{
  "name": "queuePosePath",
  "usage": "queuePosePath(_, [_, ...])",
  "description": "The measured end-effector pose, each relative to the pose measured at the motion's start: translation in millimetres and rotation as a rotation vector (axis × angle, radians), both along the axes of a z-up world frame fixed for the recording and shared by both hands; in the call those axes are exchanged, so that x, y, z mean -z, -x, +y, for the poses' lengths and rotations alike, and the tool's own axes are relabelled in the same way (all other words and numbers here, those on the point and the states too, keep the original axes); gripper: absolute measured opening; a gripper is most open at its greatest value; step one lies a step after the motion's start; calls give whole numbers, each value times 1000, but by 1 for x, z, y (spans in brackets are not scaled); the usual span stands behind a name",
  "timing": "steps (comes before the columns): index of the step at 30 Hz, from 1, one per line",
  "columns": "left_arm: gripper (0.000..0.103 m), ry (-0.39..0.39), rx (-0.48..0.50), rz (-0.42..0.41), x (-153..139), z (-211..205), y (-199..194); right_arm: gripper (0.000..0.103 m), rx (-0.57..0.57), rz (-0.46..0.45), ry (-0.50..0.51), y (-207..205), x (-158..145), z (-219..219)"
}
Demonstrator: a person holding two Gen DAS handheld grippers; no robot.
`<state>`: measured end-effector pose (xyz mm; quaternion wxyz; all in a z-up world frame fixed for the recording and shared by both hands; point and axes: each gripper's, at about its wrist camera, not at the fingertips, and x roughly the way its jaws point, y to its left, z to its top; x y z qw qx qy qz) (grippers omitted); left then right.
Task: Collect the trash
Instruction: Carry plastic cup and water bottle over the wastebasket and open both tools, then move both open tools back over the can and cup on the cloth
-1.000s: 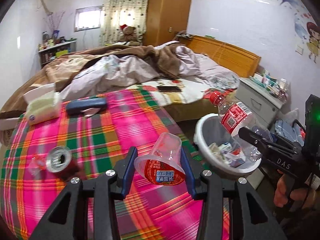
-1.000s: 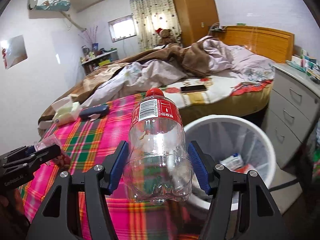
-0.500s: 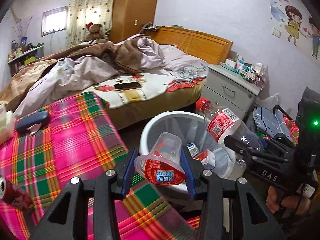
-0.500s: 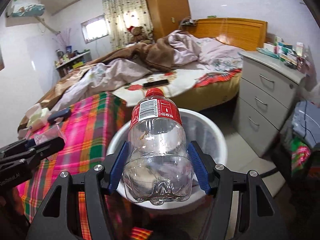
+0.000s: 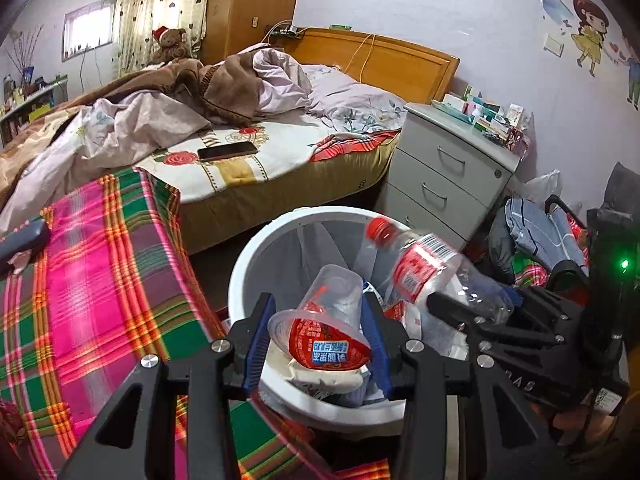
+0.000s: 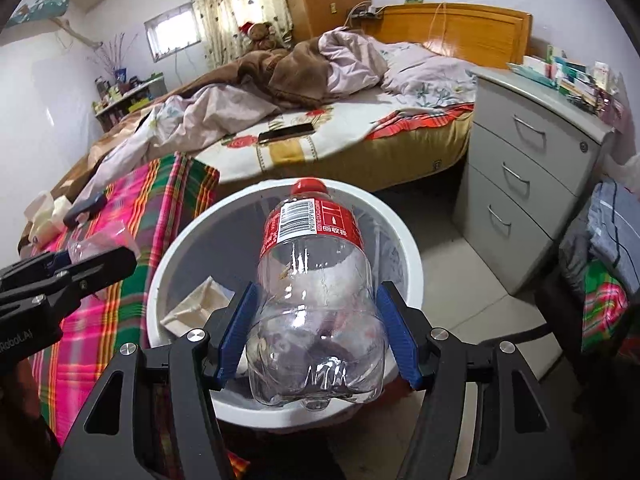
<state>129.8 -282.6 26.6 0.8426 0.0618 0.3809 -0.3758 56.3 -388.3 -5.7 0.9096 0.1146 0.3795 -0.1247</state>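
Note:
My left gripper (image 5: 316,340) is shut on a clear plastic cup (image 5: 320,332) with a red foil lid, held over the near rim of the white trash bin (image 5: 256,248). Its blue pads press the cup's sides. My right gripper (image 6: 318,332) is shut on an empty clear bottle (image 6: 316,292) with a red cap and red label, which hangs above the trash bin (image 6: 408,248). In the left wrist view the bottle (image 5: 424,272) tilts over the bin's right side, held by the right gripper (image 5: 472,312). The left gripper (image 6: 96,264) shows at the left edge of the right wrist view. Paper scraps and wrappers lie inside the bin.
A table with a pink and green plaid cloth (image 5: 100,280) stands left of the bin, with a dark case (image 5: 24,236) on it. Behind is an unmade bed (image 5: 240,128) with a phone (image 5: 226,151). A grey drawer unit (image 5: 448,168) and clothes bags (image 5: 536,236) stand right.
Both grippers have moved from over the plaid table to above the trash bin and dipped a little. The cup and the bottle stayed clamped throughout.

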Motion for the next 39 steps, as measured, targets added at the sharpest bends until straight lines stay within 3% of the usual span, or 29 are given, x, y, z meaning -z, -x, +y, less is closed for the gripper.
queuePosePath(2, [47, -9, 3, 6, 3, -4, -1, 64, 1, 18, 7, -3, 4, -2])
queuePosePath(4, [60, -17, 1, 0, 5, -5, 0, 64, 2, 28, 24, -5, 6, -2])
queuePosePath(9, [63, -10, -4, -1, 4, -1, 1, 64, 9, 23, 23, -1, 6, -2])
queuePosePath(22, [64, 20, -77, -12, -6, 37, 2, 64, 15, -35, 18, 7, -11, 12])
queuePosePath(39, [64, 43, -179, -80, -24, 112, 15, 64, -69, -91, 40, 2, -28, 64])
